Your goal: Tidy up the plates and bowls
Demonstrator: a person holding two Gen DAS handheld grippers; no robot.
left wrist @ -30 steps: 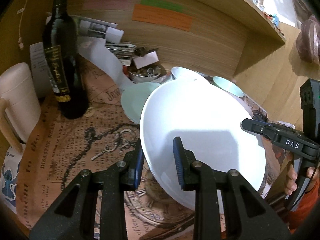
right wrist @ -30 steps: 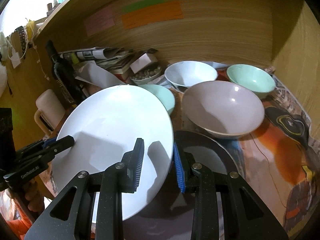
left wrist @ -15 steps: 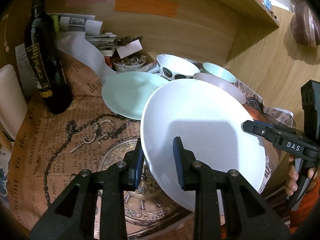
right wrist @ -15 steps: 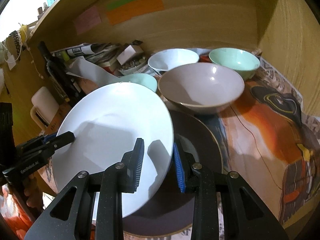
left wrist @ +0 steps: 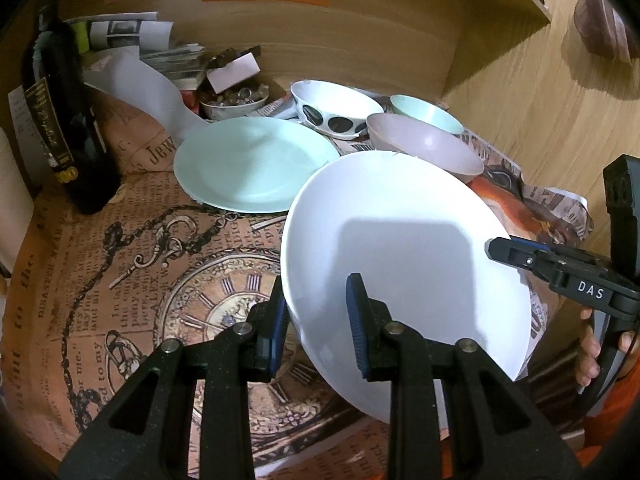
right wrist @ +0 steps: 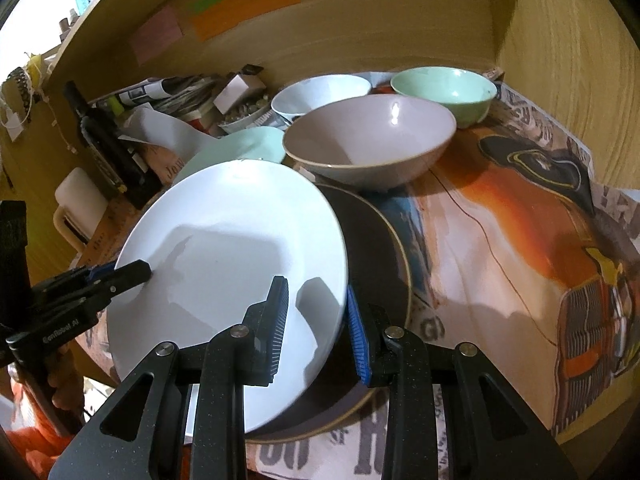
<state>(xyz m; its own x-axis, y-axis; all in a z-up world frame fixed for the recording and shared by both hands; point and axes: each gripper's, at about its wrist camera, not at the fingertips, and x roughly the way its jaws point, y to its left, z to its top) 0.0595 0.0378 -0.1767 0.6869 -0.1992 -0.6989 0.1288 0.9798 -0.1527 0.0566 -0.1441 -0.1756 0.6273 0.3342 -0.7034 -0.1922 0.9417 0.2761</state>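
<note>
Step in hand: the white plate [left wrist: 404, 276] is carried by both hand-held grippers; judged from the task, it is to be set on another plate.
Left hand-held gripper [left wrist: 316, 320]: clamped on the plate's near-left rim, one pad above and one below.
Right hand-held gripper [right wrist: 318, 328]: clamped on the plate's near-right rim in the same manner.
Plate position: held tilted above the patterned paper [left wrist: 120, 280] on the desk, its right part hanging over the dark plate [right wrist: 380, 264]; contact between the two cannot be told.
Likely target: either the dark plate beneath or the mint plate [left wrist: 252, 164] lying far-left; which is meant cannot be told.
Doing it well: both grips should be kept firm and level with each other so the plate is not twisted; the rim should be lowered evenly and released only once the plate is borne from below. The pink bowl [right wrist: 368, 140], just beyond the far rim, should be cleared.
Left wrist view only: the mint plate seen whole, the spotted outside of the white bowl [left wrist: 332, 110], the wine bottle [left wrist: 64, 120] far-left, and fingers [left wrist: 588, 360] of the person's right hand.
Right wrist view only: the dark plate, the insides of the pink bowl and the mint bowl [right wrist: 444, 92], and the orange print [right wrist: 520, 216] on the right.
</note>
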